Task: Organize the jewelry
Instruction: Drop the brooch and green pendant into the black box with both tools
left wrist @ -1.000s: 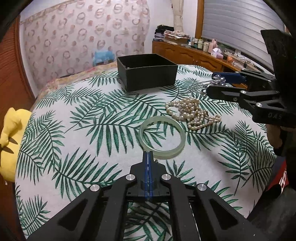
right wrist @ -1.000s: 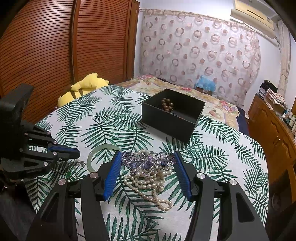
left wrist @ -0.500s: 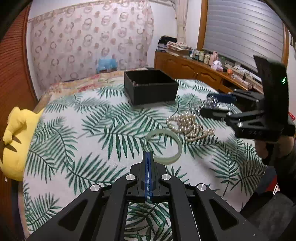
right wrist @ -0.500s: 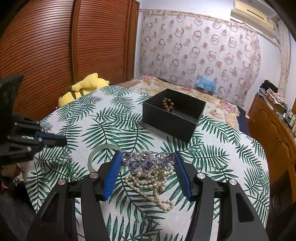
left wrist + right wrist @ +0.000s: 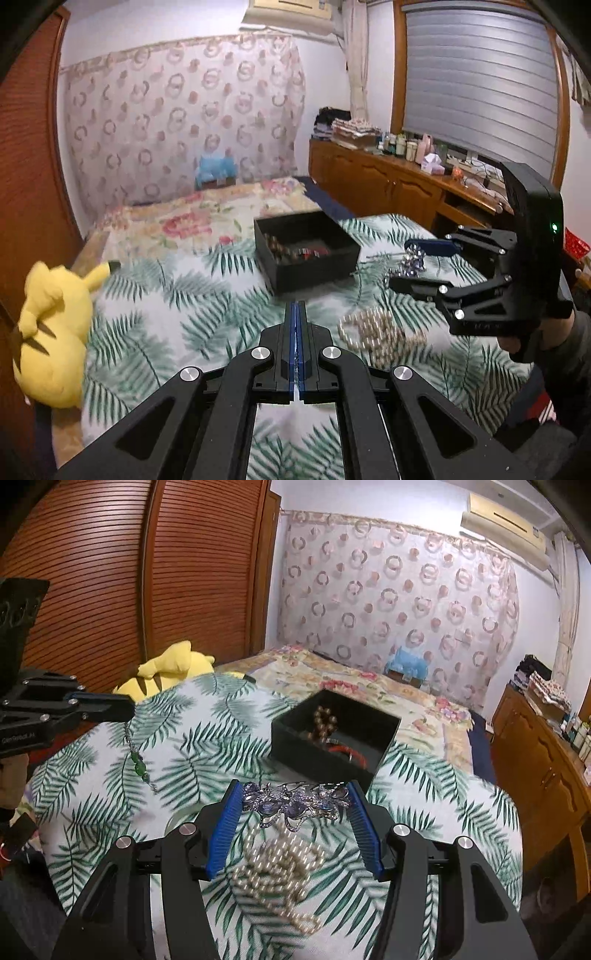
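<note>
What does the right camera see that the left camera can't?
Only the right wrist view shows the green pendant chain dangling from the shut left hand-held gripper, and the bangle. Only the left wrist view shows the window blind. Both show the black box, pearls, yellow plush, and the purple brooch in the right hand-held gripper.

One box (image 5: 334, 751), perhaps four jewelry pieces (image 5: 295, 805)

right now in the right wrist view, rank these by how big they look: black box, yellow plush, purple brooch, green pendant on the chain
1. black box
2. yellow plush and purple brooch: they look about alike. The plush lies far back and partly hidden, while the brooch sits close in the right gripper, so no ranking.
3. green pendant, hanging from the left gripper
</note>
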A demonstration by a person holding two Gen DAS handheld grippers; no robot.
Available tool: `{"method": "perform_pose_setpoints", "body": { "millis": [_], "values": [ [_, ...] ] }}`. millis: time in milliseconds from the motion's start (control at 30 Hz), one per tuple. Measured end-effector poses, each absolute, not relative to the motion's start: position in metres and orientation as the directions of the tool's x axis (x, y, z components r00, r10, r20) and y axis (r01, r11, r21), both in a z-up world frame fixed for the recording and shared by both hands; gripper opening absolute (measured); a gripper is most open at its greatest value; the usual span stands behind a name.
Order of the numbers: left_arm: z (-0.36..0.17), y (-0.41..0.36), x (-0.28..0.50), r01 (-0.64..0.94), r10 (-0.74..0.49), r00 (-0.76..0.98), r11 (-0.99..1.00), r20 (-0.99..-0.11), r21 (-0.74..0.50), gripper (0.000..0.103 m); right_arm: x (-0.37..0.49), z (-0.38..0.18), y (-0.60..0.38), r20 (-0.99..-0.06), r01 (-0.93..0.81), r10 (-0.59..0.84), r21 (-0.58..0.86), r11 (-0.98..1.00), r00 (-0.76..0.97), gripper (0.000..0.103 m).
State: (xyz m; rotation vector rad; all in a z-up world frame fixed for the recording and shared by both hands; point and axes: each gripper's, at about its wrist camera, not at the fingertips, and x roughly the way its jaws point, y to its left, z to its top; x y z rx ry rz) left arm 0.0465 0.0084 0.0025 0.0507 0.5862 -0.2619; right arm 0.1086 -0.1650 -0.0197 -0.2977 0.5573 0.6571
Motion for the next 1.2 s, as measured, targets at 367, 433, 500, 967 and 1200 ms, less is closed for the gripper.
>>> {"method": "perform_pose_setpoints", "body": {
  "millis": [367, 433, 500, 967, 1200],
  "values": [
    [0.037, -0.001, 0.11, 0.248, -0.218, 0.834, 0.969, -0.507, -0.009, 0.0, 0.183, 0.011, -0.167, -0.526, -0.638, 0.54, -0.006, 0.77, 0.657, 0.059],
    [0.04, -0.002, 0.121, 0.244, -0.213, 0.835, 0.97, -0.508, -0.006, 0.0, 0.199, 0.011, -0.167, -0.527, -0.636, 0.551, 0.025, 0.771, 0.647, 0.059],
    [0.043, -0.004, 0.131, 0.237, -0.204, 0.836, 0.971, -0.509, -0.001, 0.0, 0.217, 0.006, -0.167, -0.529, -0.634, 0.564, 0.062, 0.771, 0.634, 0.059],
    [0.042, -0.016, 0.193, 0.203, -0.162, 0.818, 0.979, -0.552, 0.013, 0.0, 0.277, -0.041, -0.162, -0.58, -0.601, 0.578, 0.18, 0.779, 0.574, 0.063],
    [0.037, -0.032, 0.213, 0.212, -0.175, 0.807, 0.977, -0.564, 0.0, 0.0, 0.253, -0.034, -0.184, -0.565, -0.588, 0.56, 0.156, 0.794, 0.606, 0.063]
  ]
}}
